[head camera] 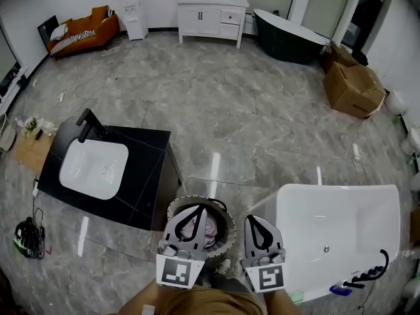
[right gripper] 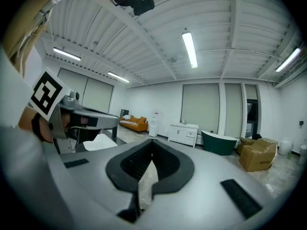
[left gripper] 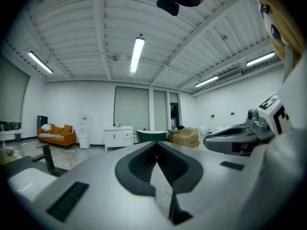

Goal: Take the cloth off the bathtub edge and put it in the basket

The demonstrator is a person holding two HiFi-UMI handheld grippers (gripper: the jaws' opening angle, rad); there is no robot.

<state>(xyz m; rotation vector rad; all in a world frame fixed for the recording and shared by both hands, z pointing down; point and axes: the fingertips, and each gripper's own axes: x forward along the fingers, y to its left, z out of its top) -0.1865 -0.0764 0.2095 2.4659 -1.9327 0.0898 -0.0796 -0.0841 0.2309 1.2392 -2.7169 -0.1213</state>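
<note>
A pink and white cloth (head camera: 210, 230) lies inside the round basket (head camera: 174, 207) on the floor, just below me. The white bathtub (head camera: 287, 195) stands to the basket's right, and I see no cloth on its rim. My left gripper (head camera: 201, 209) hovers over the basket, jaws shut with nothing between them. My right gripper (head camera: 250, 218) is beside it, over the gap between basket and tub, also shut and empty. In the left gripper view the left gripper (left gripper: 156, 143) points level across the room, as does the right gripper (right gripper: 152, 141) in its own view.
A black vanity (head camera: 146, 176) with a white basin (head camera: 94, 169) and black tap stands left of the basket. Cables (head camera: 26, 236) lie on the floor at far left. Cardboard boxes (head camera: 354, 87), a dark green tub (head camera: 289, 38), a white cabinet (head camera: 211, 18) and an orange sofa (head camera: 82, 31) line the far side.
</note>
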